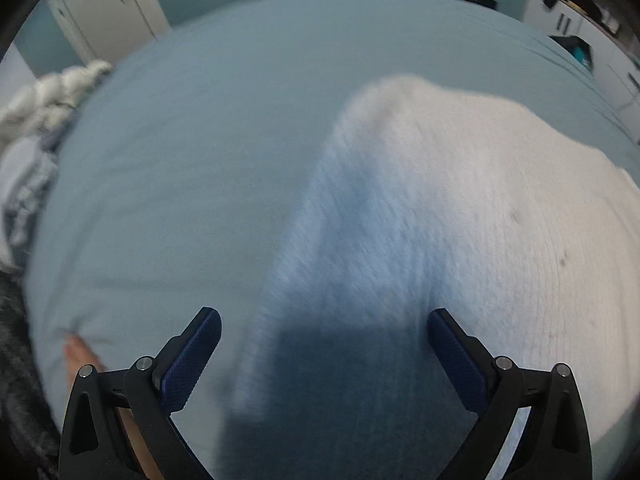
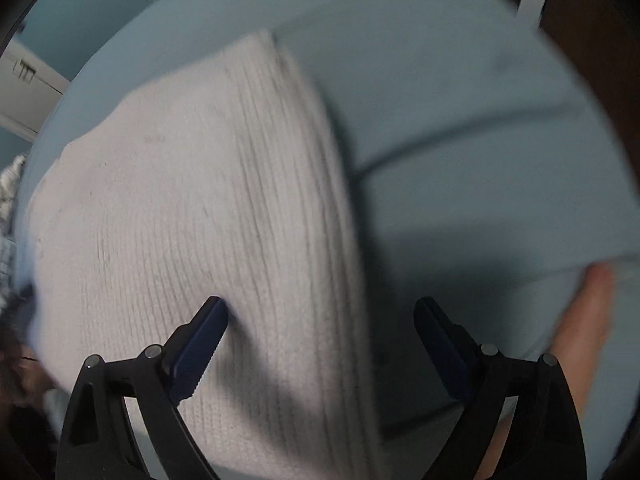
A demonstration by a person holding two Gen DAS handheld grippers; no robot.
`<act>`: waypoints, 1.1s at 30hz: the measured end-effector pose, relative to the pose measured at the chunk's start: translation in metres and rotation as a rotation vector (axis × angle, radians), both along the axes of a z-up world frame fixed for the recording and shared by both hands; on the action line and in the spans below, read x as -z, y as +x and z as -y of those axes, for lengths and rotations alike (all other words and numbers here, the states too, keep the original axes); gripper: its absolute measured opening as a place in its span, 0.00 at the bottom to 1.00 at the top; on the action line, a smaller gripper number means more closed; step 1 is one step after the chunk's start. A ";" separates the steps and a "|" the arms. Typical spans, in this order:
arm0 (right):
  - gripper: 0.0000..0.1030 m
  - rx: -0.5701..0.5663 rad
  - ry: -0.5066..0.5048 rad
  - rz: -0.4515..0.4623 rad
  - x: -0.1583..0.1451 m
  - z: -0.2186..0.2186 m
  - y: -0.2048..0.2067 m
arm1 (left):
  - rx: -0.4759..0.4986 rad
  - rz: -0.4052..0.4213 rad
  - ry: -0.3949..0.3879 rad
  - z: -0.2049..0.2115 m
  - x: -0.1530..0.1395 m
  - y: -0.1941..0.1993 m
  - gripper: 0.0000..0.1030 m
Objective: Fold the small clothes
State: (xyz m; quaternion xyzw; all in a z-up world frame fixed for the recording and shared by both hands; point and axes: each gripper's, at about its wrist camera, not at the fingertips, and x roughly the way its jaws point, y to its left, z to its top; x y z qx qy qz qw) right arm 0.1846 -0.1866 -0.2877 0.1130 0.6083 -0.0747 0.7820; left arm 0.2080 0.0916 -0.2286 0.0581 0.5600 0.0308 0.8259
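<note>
In the left wrist view the left claw [image 1: 324, 360] points steeply down with its jaws spread wide and nothing between the blue pads [image 1: 188, 364]; the left edge of a white ribbed knit garment [image 1: 460, 208] lies below the gap, partly in the claw's own shadow. The garment rests on a pale blue bedsheet [image 1: 180, 160], spreading up and to the right of the claw. At the lower left edge, just beside the left finger, a patch of bare skin shows; which part of the person it is cannot be told. Farther off, at the left rim, lies a heap of white and grey-blue laundry [image 1: 44, 112], and beyond the bed stand a white door [image 1: 108, 8] and white cabinets [image 1: 592, 48].

In the right wrist view the right claw [image 2: 320, 352] also stands wide open and holds nothing. Its left pad [image 2: 200, 352] is over the knit garment [image 2: 200, 184], its right pad over bare bedsheet [image 2: 480, 140], and the garment's right edge runs between them. Both views are blurred.
</note>
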 end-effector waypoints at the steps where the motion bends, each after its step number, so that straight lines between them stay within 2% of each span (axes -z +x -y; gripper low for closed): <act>1: 0.89 -0.023 -0.106 0.093 -0.021 -0.008 -0.002 | 0.007 0.054 0.040 0.003 -0.011 0.001 0.99; 3: 0.90 -0.050 -0.201 0.233 -0.046 -0.023 -0.005 | 0.072 0.142 0.056 0.017 -0.026 0.004 1.00; 5: 0.90 -0.094 -0.224 0.342 -0.062 -0.046 -0.006 | 0.175 0.141 0.042 0.040 -0.029 0.005 1.00; 6: 0.90 -0.122 -0.225 0.357 -0.062 -0.058 -0.004 | 0.224 0.129 0.041 0.054 -0.027 0.006 1.00; 9: 0.90 -0.264 -0.233 0.293 -0.040 -0.111 0.019 | 0.359 0.093 0.040 0.102 -0.023 -0.003 1.00; 11: 0.90 -0.359 -0.217 0.251 -0.017 -0.145 0.026 | 0.432 0.031 0.043 0.133 -0.002 -0.002 1.00; 13: 0.90 -0.436 -0.213 0.200 0.006 -0.161 0.035 | 0.439 -0.015 0.128 0.146 0.023 0.003 1.00; 14: 0.90 -0.463 -0.218 0.156 0.022 -0.162 0.040 | 0.419 -0.008 0.102 0.143 0.032 0.005 1.00; 15: 0.92 -0.458 -0.182 0.157 0.029 -0.154 0.041 | 0.383 0.009 0.041 0.134 0.034 0.007 1.00; 17: 0.93 -0.388 -0.052 0.176 0.031 -0.123 0.043 | 0.312 -0.028 -0.077 0.116 0.038 0.014 1.00; 18: 0.93 -0.356 -0.020 0.168 0.032 -0.106 0.043 | 0.302 -0.030 -0.099 0.110 0.037 0.015 1.00; 22: 0.93 -0.200 0.087 0.203 0.008 -0.062 0.018 | 0.256 -0.034 -0.056 0.103 0.019 0.000 1.00; 25: 0.93 -0.098 0.155 0.134 0.002 -0.034 0.003 | 0.205 -0.042 -0.042 0.097 0.011 -0.003 1.00; 28: 0.93 -0.004 0.242 0.073 -0.009 -0.020 -0.021 | 0.204 -0.050 -0.043 0.098 0.005 -0.007 1.00; 31: 0.93 0.098 0.294 -0.054 -0.013 -0.005 -0.054 | 0.226 -0.061 -0.017 0.096 0.001 -0.013 1.00; 33: 0.93 0.169 0.376 -0.124 -0.010 0.002 -0.068 | 0.240 -0.078 -0.003 0.090 -0.010 -0.018 1.00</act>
